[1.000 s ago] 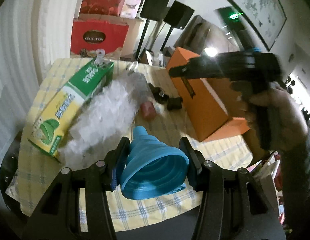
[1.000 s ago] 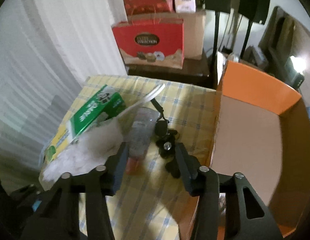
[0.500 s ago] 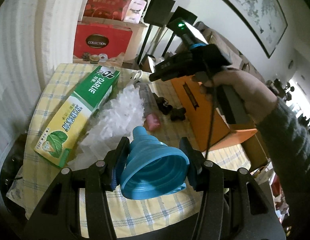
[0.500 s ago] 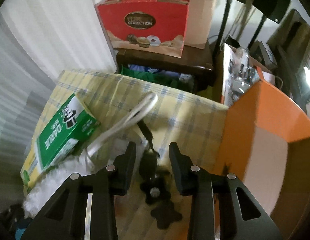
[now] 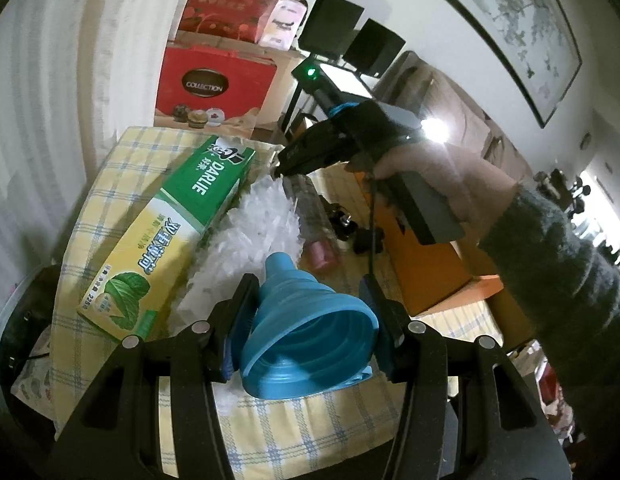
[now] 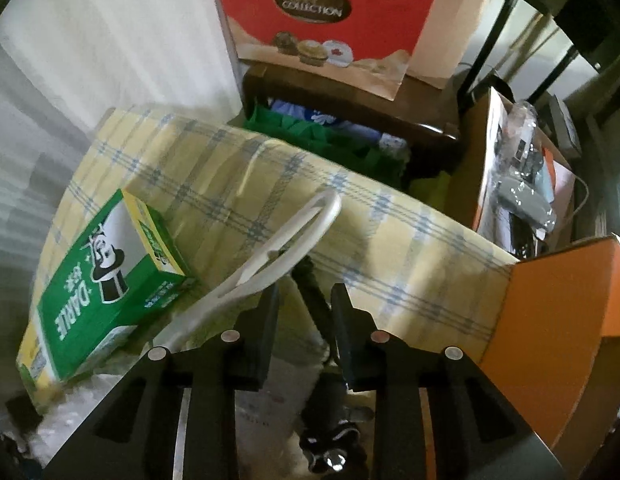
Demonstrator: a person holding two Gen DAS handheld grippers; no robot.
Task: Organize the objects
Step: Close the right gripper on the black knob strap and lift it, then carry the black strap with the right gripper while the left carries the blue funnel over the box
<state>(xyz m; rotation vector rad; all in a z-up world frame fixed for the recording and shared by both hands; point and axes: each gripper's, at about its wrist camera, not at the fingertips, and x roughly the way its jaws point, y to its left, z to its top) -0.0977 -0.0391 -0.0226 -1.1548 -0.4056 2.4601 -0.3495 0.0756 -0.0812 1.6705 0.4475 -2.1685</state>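
Left wrist view: the left gripper [image 5: 310,320], low in the frame, is clamped on a blue funnel [image 5: 306,336], exactly as a second ago. The right gripper [image 5: 284,166], which was up at the right over the orange box [image 5: 430,264], now sits at centre with its tips down at the handle end of the white duster [image 5: 250,236], beside the green carton [image 5: 170,232].

Right wrist view: the right gripper [image 6: 304,300] has dropped close to the checked cloth [image 6: 390,232]. Its jaws have just been closing and stand narrow but apart; a black strap [image 6: 316,300] runs between them, and the duster's white handle [image 6: 286,244] lies just beyond the left finger [image 6: 266,320]. No pad presses on anything yet. The strapped item looks like the next pick; the funnel is not yet stowed.
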